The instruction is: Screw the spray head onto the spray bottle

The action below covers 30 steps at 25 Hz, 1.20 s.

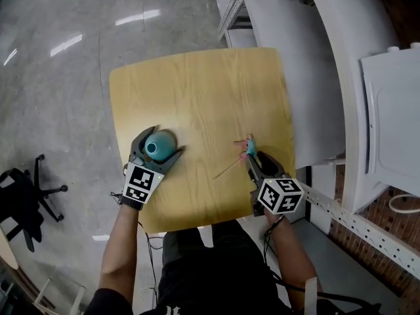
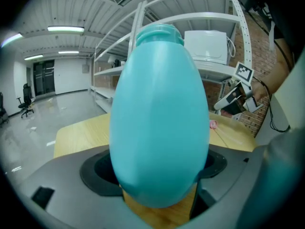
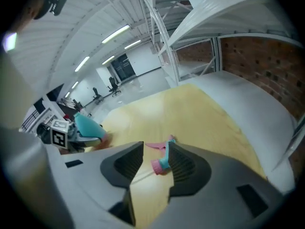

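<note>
A teal egg-shaped spray bottle (image 1: pixel 157 146) stands upright on the wooden table (image 1: pixel 197 84), its open neck at the top. My left gripper (image 1: pixel 163 141) is shut on the bottle (image 2: pixel 159 123), one jaw on each side of its lower body. At the right, the pink and teal spray head (image 1: pixel 248 146) lies on the table, its thin dip tube (image 1: pixel 230 168) trailing toward me. My right gripper (image 1: pixel 252 159) is open around the spray head (image 3: pixel 162 161). The head rests against the right jaw, with a clear gap to the left jaw.
White metal shelving (image 1: pixel 249 5) and a white appliance (image 1: pixel 394 117) stand beyond the table's far and right edges. A black office chair (image 1: pixel 29 195) sits on the grey floor at the left. The two grippers are about a hand's width apart near the table's front edge.
</note>
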Tool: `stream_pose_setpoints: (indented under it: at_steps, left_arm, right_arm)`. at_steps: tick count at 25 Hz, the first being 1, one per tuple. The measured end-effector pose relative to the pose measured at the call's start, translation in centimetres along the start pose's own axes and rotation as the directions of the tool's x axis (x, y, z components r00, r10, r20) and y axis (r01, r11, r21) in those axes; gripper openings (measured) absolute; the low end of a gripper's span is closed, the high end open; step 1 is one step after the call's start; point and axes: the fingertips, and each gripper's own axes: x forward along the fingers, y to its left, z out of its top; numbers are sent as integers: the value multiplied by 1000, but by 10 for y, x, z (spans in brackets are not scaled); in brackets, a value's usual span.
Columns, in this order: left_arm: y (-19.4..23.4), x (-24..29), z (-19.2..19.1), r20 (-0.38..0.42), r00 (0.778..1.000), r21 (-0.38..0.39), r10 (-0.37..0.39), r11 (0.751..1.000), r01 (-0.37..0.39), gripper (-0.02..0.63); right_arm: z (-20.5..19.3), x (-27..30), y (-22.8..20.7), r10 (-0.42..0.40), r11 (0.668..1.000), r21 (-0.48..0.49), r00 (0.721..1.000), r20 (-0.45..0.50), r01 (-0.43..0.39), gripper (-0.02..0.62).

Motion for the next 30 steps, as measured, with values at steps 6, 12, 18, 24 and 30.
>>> stream_pose_setpoints:
  at_steps: [6, 12, 18, 24, 30]
  left_arm:
    - [-34, -26, 19, -32, 999, 0, -40, 999, 40, 428]
    - [-53, -44, 23, -43, 998, -34, -44, 999, 43, 428]
    - [-67, -47, 25, -48, 997, -64, -67, 996, 64, 428]
    - [-92, -45, 29, -133, 975, -142, -176, 977, 157, 428]
    - [-132, -59, 47, -250, 899, -216, -360, 926, 311, 428]
  right_arm:
    - [-13, 29, -30, -93, 995, -28, 990, -103, 91, 164]
    - [-21, 46, -38, -108, 994, -15, 977, -183, 107, 164]
    - [-21, 44, -34, -82, 997, -18, 977, -196, 81, 136]
    - [8, 4, -23, -31, 998, -49, 995, -100, 26, 120]
    - [75, -88, 18, 75, 987, -148, 995, 65, -65, 120]
